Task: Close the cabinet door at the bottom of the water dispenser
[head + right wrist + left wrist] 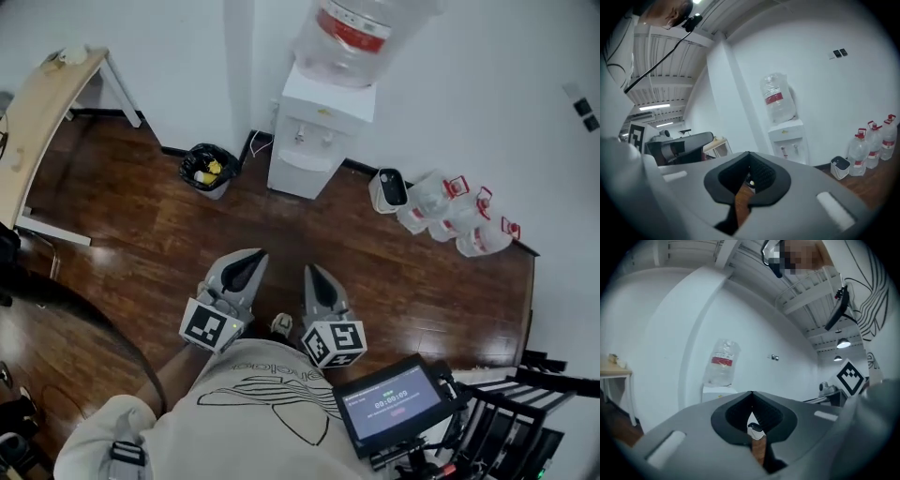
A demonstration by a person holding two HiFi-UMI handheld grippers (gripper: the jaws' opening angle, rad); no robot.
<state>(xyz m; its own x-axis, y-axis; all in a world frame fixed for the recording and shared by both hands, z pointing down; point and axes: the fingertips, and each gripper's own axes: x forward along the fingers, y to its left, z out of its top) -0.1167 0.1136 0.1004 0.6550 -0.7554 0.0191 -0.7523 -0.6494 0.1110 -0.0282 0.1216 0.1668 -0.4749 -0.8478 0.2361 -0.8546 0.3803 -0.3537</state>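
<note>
The white water dispenser [319,141] stands against the far wall with a clear bottle [361,33] on top. From above, its lower cabinet door cannot be made out. Both grippers are held close to the person's body, well short of the dispenser. My left gripper [249,257] and right gripper [310,273] point toward it, jaws shut and nothing between them. The left gripper view shows the dispenser [717,392] and bottle [723,363] beyond the shut left gripper [751,394]. In the right gripper view the right gripper [749,154] hides the lower half of the dispenser [789,139].
A black waste bin [208,169] sits left of the dispenser. A small white bin [389,190] and several water jugs [459,216] line the wall to its right. A wooden table [37,112] stands at far left. A screen [394,403] and black rack [525,422] are at lower right.
</note>
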